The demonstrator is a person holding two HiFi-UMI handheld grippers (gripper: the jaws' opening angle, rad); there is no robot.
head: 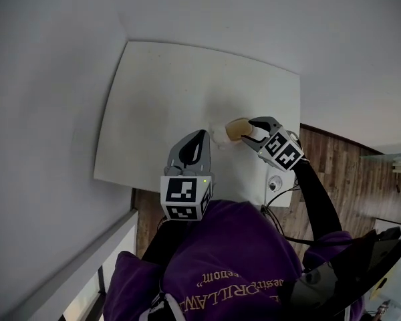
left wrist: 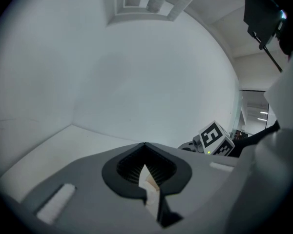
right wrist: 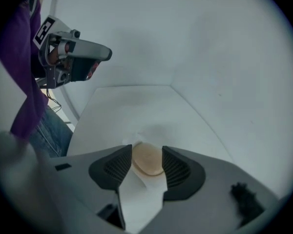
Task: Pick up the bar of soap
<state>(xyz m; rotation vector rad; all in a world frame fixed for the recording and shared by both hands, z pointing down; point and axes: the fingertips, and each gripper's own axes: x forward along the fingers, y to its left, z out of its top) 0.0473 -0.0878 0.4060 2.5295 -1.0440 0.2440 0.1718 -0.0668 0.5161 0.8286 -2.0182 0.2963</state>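
The tan oval bar of soap [head: 238,127] [right wrist: 147,159] lies on a crumpled white wrapper [head: 220,136] near the right edge of the white table [head: 160,92]. My right gripper [head: 249,131] [right wrist: 147,151] points steeply down at it, open, and the soap shows in the gap between the two ribbed pads [right wrist: 118,165]. Whether they touch it I cannot tell. My left gripper [head: 200,135] [left wrist: 144,145] hovers just left of the soap, shut, its tips meeting. A pale sliver shows in the slit lower down.
The table stands in a corner between two white walls [head: 47,79]. Wooden floor [head: 337,162] lies to its right. A small round white thing with a cable [head: 274,182] sits at the table's near right corner. My purple sleeve [head: 240,259] fills the foreground.
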